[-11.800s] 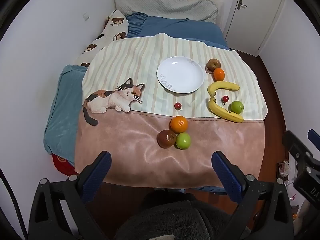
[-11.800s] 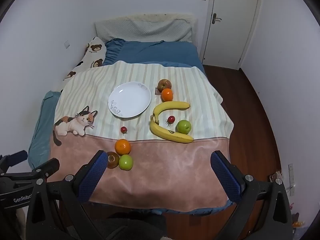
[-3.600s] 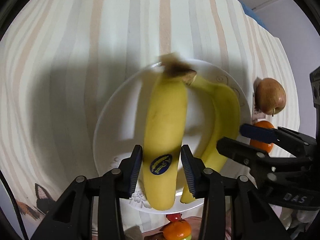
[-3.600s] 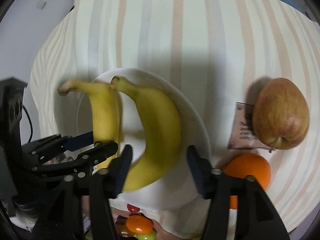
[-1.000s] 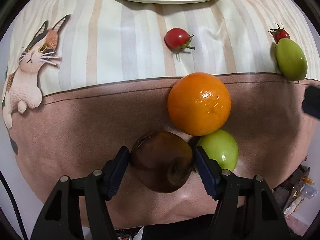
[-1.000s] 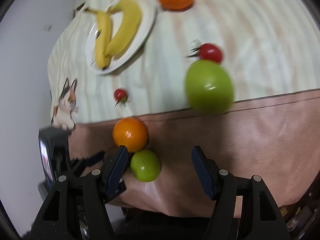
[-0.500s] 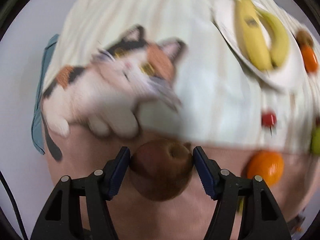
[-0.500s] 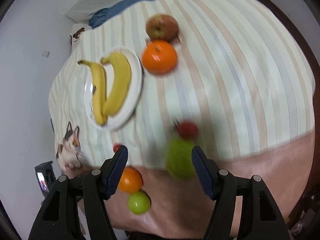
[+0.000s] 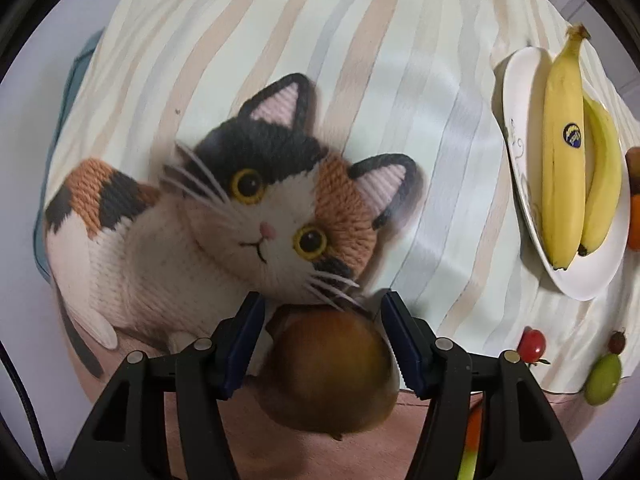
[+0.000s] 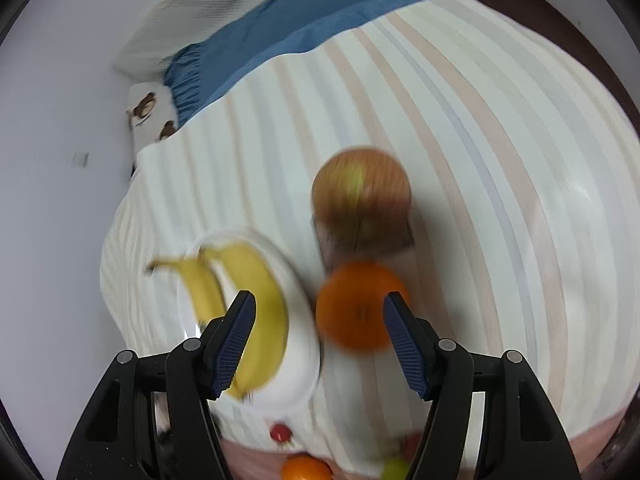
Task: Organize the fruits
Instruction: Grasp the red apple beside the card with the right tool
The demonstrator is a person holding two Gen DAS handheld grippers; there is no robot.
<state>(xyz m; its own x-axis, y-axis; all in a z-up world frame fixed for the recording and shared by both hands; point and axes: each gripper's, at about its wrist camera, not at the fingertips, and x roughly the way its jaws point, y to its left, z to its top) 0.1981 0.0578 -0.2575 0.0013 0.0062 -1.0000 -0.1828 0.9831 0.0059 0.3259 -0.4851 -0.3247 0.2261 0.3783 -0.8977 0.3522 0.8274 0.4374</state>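
Striped bedspread [image 10: 460, 128]: my left tongs [image 9: 322, 340] clamp brown apple [image 9: 328, 372]; right tongs [image 10: 320, 340], spread empty, orange [image 10: 360, 306] dead ahead.

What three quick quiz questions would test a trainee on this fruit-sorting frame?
1. True or false: the left gripper has a brown fruit between its fingers.
2. How many bananas lie on the white plate?
3. Which fruit sits nearest the right gripper: A) orange, B) apple, C) cherry tomato?

Key: 1 true; 2 two; 3 A.
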